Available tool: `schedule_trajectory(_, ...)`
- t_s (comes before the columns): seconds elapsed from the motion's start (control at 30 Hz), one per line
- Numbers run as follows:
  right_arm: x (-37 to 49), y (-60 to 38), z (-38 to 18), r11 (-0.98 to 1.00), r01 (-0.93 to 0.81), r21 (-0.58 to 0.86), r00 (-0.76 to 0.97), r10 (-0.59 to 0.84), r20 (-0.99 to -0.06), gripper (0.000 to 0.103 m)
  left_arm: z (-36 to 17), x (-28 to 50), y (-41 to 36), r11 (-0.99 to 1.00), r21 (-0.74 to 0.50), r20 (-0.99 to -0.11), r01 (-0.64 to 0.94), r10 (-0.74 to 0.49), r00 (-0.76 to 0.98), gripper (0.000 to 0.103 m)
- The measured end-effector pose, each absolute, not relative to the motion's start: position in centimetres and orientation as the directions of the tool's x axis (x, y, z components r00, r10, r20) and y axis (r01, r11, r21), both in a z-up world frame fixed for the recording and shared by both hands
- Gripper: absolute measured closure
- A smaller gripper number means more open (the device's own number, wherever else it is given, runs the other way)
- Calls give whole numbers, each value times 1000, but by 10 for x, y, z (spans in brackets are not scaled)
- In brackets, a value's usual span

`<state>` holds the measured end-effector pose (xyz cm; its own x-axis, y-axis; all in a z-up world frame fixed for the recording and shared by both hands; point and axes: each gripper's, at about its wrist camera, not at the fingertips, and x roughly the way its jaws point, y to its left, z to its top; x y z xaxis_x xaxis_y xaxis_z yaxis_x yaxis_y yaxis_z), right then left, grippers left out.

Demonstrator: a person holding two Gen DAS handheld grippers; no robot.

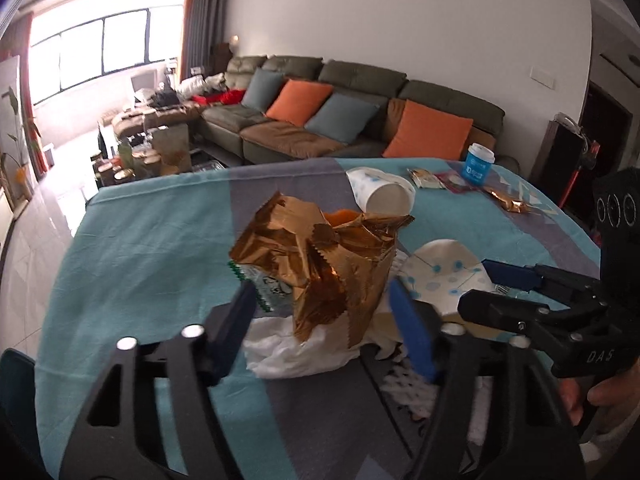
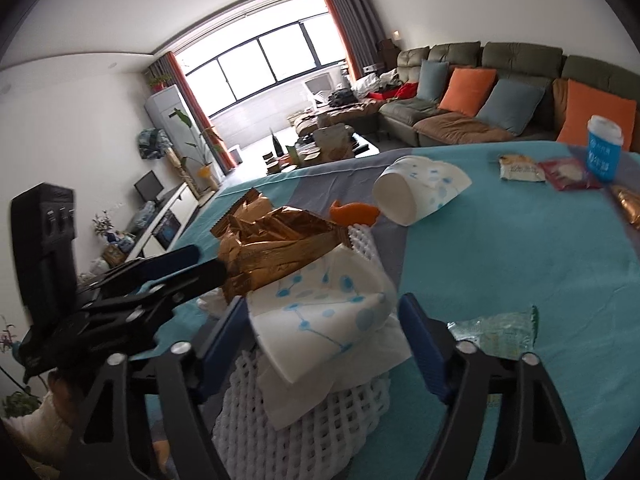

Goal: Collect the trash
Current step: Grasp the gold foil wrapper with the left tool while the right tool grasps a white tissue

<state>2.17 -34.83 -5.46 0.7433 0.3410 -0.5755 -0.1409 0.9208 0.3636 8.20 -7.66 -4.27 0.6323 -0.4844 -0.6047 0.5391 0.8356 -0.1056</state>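
Left fingers (image 1: 244,312) astride gold wrapper (image 1: 320,264), seemingly not gripping.

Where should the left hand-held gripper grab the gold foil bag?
Probably the gold foil bag at its crumpled mid-body, coming from the near side as the left hand-held gripper already points. It stands upright on white tissue, and both blue pads flank it with gaps, not yet pressing.

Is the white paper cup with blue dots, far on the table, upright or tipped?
Tipped. The paper cup lies on its side on the tablecloth, round end facing the camera.
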Motion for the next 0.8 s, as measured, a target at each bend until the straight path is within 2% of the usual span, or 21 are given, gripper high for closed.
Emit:
schedule_trajectory(0.1, 22, -352, -56, 915, -141, 378, 741, 351, -572, 33, -42, 81, -78, 856, -70, -596, 512, -447, 667, 48)
schedule_trajectory(0.2, 23, -357, -57, 905, -143, 400, 739, 366, -565, 33, -35, 70, -70, 841, -102, -556, 532, -491, 670, 49)
schedule_trajectory(0.27, 22, -358, -57, 902, -145, 407, 740, 372, -561, 34, -33, 64, -68, 810, -126, -552, 573, -537, 638, 56)
schedule_trajectory(0.33, 22, -360, -57, 898, -147, 414, 741, 378, -555, 34, -37, 64, -72, 787, -137, -574, 602, -558, 599, 73)
schedule_trajectory(0.43, 23, -361, -58, 897, -148, 417, 741, 380, -553, 34, -43, 68, -78, 760, -172, -598, 626, -586, 547, 85)
schedule_trajectory(0.57, 23, -363, -58, 896, -150, 417, 744, 380, -549, 34, -49, 76, -80, 744, -219, -611, 632, -609, 506, 86)
schedule_trajectory(0.63, 22, -363, -58, 896, -150, 418, 745, 381, -548, 34, -50, 79, -79, 737, -247, -607, 630, -624, 492, 97)
schedule_trajectory(0.8, 21, -364, -54, 890, -153, 430, 748, 389, -538, 34, -41, 75, -73, 727, -266, -572, 633, -648, 503, 100)
